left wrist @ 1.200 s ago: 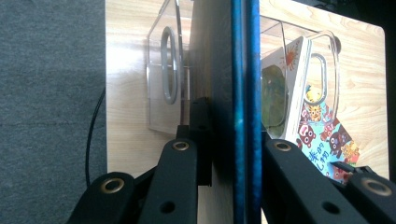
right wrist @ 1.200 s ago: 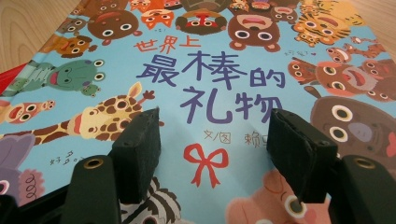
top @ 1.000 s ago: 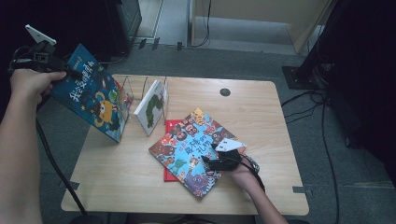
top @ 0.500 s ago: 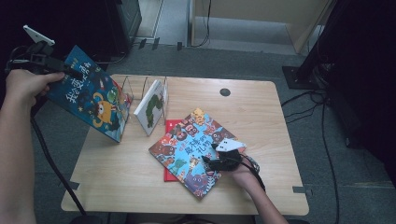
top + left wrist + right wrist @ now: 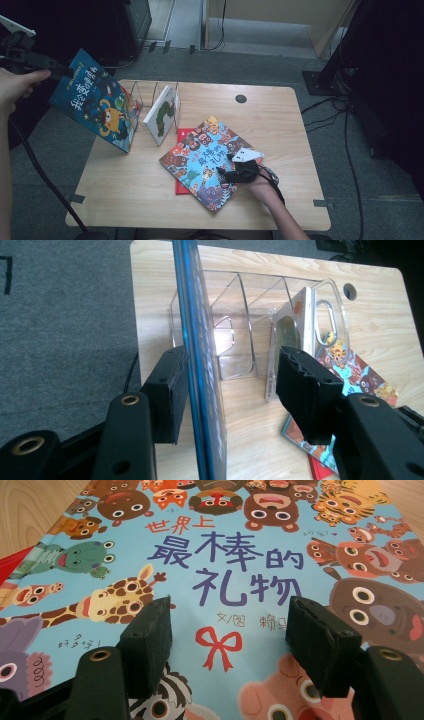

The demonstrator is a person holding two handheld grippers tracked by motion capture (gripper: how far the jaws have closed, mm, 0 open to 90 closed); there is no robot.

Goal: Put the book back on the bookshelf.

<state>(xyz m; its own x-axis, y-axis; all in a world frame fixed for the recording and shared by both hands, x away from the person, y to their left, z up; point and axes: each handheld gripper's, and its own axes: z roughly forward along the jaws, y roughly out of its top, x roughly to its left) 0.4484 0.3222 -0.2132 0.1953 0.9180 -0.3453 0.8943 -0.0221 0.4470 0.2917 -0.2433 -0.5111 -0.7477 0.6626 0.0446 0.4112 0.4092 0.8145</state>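
A blue picture book (image 5: 97,107) stands tilted at the table's left edge, its lower edge by the clear wire rack (image 5: 150,92). My left gripper (image 5: 54,67) is at its top corner. In the left gripper view the book's edge (image 5: 200,390) runs between the jaws of the left gripper (image 5: 232,360), close against the left pad (image 5: 170,385) and well clear of the other. The jaws have just been opening and stand open. My right gripper (image 5: 225,172) hovers open, low over the colourful animal book (image 5: 200,160), whose cover (image 5: 225,555) spreads under the right gripper (image 5: 227,607).
A white book with a green picture (image 5: 162,115) leans in the rack (image 5: 235,325). A red book (image 5: 182,135) lies under the animal book. The wooden table (image 5: 280,115) has a round cable hole (image 5: 241,98). Grey carpet and dark furniture surround it.
The left hand and its gripper have drawn up and slightly left at the blue book's top corner. The book still leans in place. The right hand has not moved.
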